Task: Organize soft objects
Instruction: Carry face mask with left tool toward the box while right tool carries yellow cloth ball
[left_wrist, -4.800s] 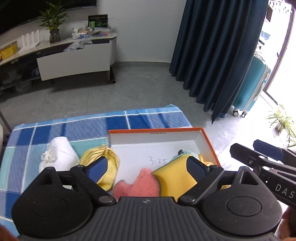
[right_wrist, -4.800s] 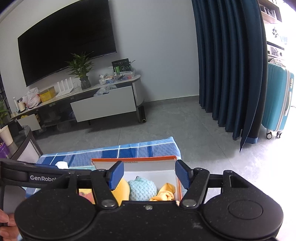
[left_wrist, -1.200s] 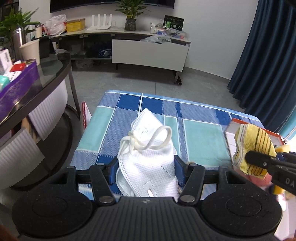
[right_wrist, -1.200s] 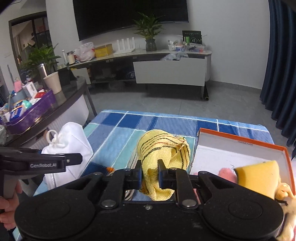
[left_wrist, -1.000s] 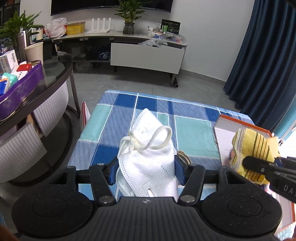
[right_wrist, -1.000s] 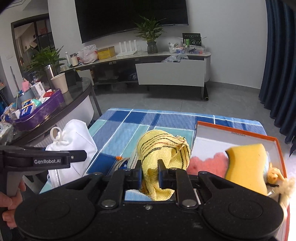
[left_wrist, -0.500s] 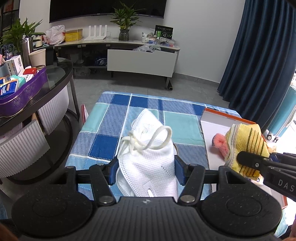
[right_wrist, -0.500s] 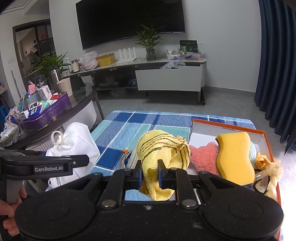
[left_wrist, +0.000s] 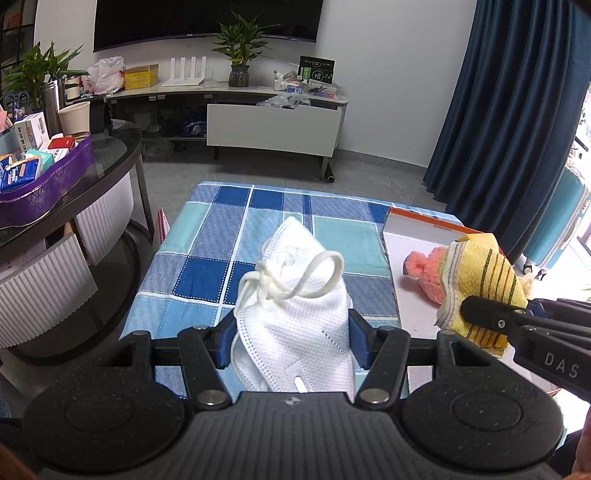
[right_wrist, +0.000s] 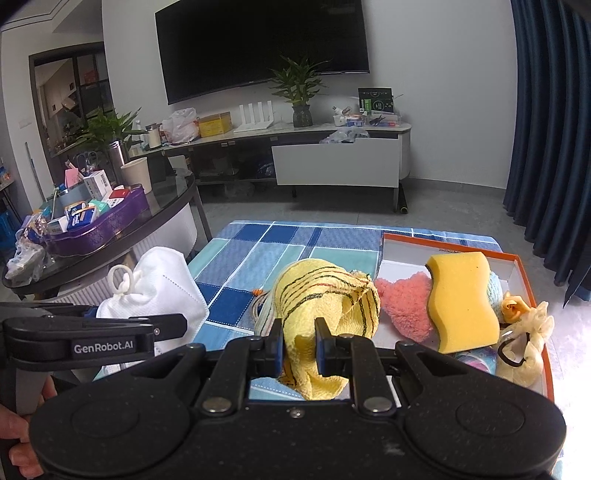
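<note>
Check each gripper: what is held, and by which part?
The left gripper clamps the white face mask across its lower body, ear loops free above. The right gripper pinches the yellow striped cloth by a bunched fold near its lower edge.

two close, forward-down wrist views

white mask (left_wrist: 295, 317) and yellow cloth (right_wrist: 325, 295) lifted, carried back from the box (right_wrist: 524, 273)

White walls, grey tile floor (left_wrist: 369, 184), wall TV (right_wrist: 258, 44) over low console (right_wrist: 332, 147), navy curtains (left_wrist: 509, 129) at right.
</note>
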